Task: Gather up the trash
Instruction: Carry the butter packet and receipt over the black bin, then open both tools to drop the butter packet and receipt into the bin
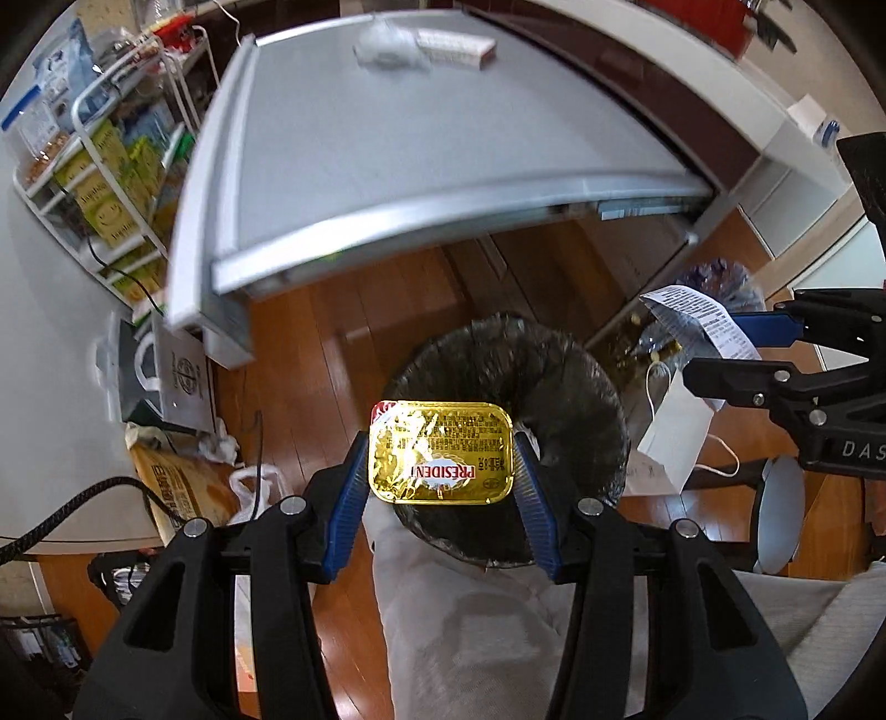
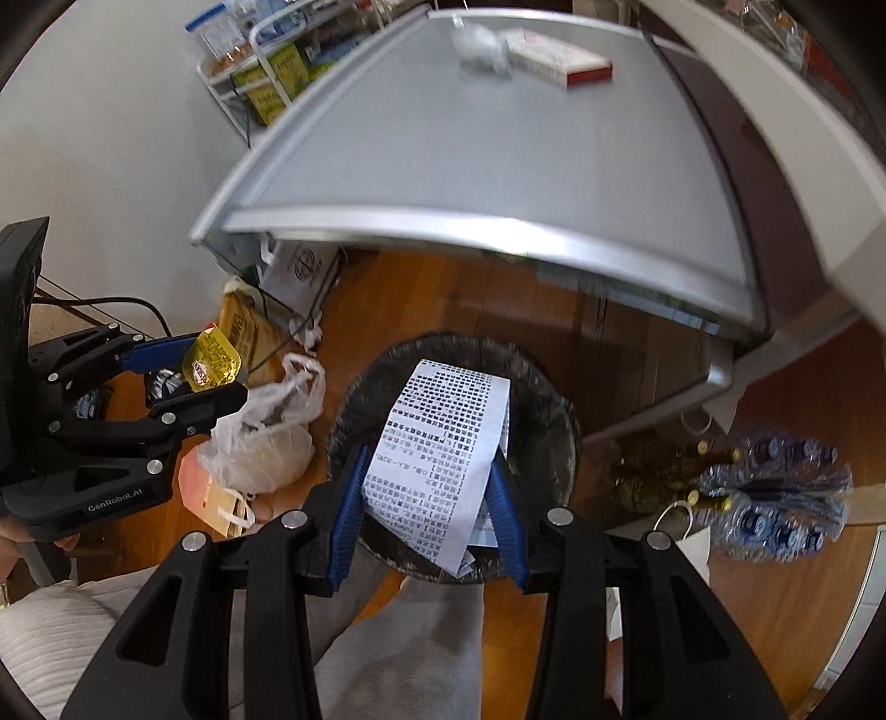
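My left gripper is shut on a gold foil butter packet marked PRESIDENT and holds it above a round dark trash bin on the wooden floor. My right gripper is shut on a printed paper receipt and holds it over the same bin. The right gripper with the receipt shows at the right of the left wrist view. The left gripper with the packet shows at the left of the right wrist view.
A grey table stands behind the bin, with a crumpled clear wrapper and a white and red box on its far side. A white plastic bag, paper bags and water bottles lie on the floor. A wire rack stands at the left.
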A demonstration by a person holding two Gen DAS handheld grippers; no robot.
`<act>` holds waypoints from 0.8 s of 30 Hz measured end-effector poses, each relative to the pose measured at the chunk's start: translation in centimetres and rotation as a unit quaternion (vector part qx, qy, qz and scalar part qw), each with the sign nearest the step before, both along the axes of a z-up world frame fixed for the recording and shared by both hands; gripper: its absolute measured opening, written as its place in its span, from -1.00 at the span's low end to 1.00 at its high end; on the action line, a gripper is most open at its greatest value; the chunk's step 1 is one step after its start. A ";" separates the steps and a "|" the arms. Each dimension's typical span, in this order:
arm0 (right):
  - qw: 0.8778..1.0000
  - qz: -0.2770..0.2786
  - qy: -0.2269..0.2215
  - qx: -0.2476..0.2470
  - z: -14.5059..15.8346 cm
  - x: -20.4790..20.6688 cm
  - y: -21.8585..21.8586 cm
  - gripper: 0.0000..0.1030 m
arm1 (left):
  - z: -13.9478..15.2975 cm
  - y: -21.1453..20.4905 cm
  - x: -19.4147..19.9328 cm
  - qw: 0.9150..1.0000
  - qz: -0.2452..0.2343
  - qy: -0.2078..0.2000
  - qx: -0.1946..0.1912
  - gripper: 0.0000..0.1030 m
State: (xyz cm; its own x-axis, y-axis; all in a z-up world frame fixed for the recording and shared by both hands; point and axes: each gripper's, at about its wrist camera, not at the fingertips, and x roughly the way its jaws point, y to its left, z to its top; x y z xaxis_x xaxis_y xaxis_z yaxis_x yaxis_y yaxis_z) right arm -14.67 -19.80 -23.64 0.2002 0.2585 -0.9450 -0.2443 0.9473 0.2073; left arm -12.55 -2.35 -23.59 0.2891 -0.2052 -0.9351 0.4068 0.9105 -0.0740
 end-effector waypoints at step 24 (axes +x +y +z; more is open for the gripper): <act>0.996 -0.016 0.083 -0.005 -9.7 2.6 0.2 -0.20 | -8.2 -3.8 2.1 0.997 -0.025 0.076 0.023 -0.02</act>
